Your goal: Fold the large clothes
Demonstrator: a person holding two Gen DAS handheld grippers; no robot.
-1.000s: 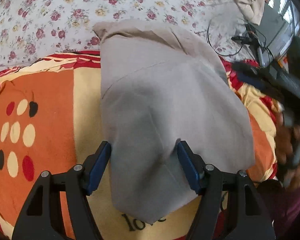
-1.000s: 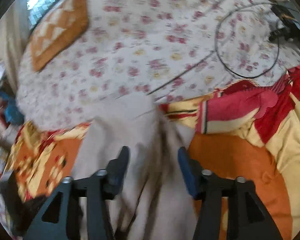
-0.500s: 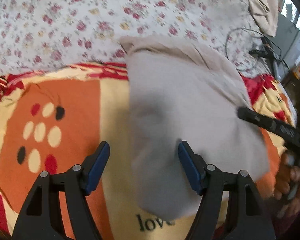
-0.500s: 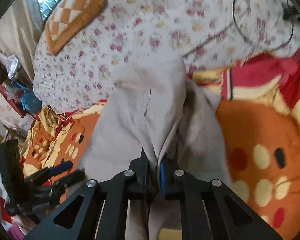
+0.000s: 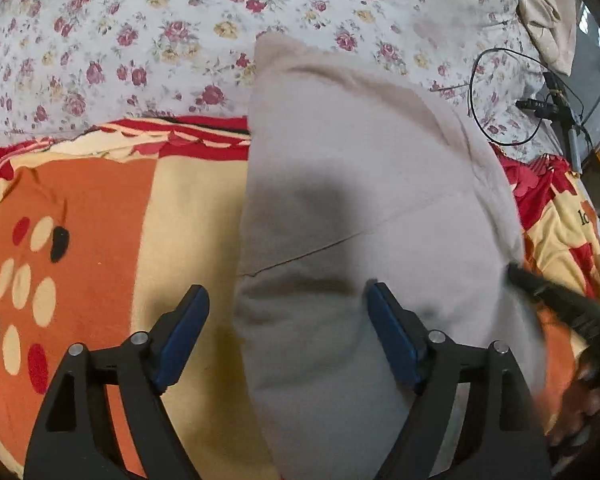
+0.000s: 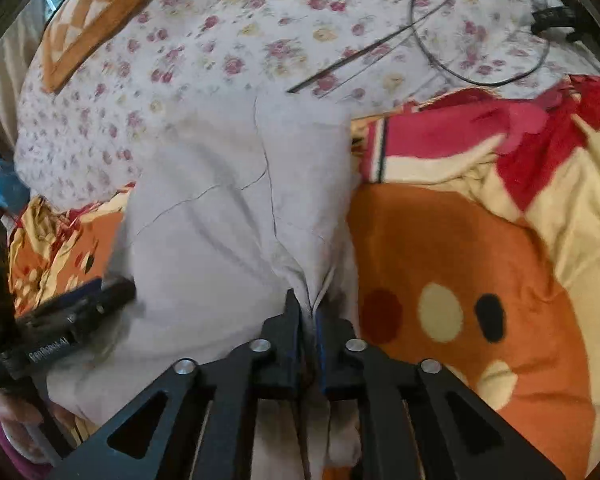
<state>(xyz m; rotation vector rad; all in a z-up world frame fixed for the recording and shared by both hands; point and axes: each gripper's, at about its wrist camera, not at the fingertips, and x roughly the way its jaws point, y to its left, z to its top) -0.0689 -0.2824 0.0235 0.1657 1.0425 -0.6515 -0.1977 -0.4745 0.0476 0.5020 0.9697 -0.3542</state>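
A large grey garment (image 5: 360, 180) lies folded on the bed, across an orange and yellow blanket (image 5: 100, 220). My left gripper (image 5: 286, 292) hovers over the garment's near left edge. Its jaws are opening, with the cloth's edge lying loose between the blue pads (image 5: 180, 332). In the right wrist view the grey garment (image 6: 220, 220) puckers into a ridge at my right gripper (image 6: 306, 304). That gripper pinches the ridge in a narrow gap, and its jaws are starting to open. The left gripper (image 6: 92, 296) shows at the garment's left side.
A white floral sheet (image 5: 140, 40) covers the far half of the bed. A black cable loop (image 5: 500, 96) and small devices lie at the far right. An orange checked cushion (image 6: 96, 24) sits at the far left. A beige cloth (image 5: 548, 12) is bunched at the top right.
My right gripper went from open to pinching a ridge of the garment, then lowered it toward the blanket. My left gripper shifted left along the garment and its jaws spread wider.
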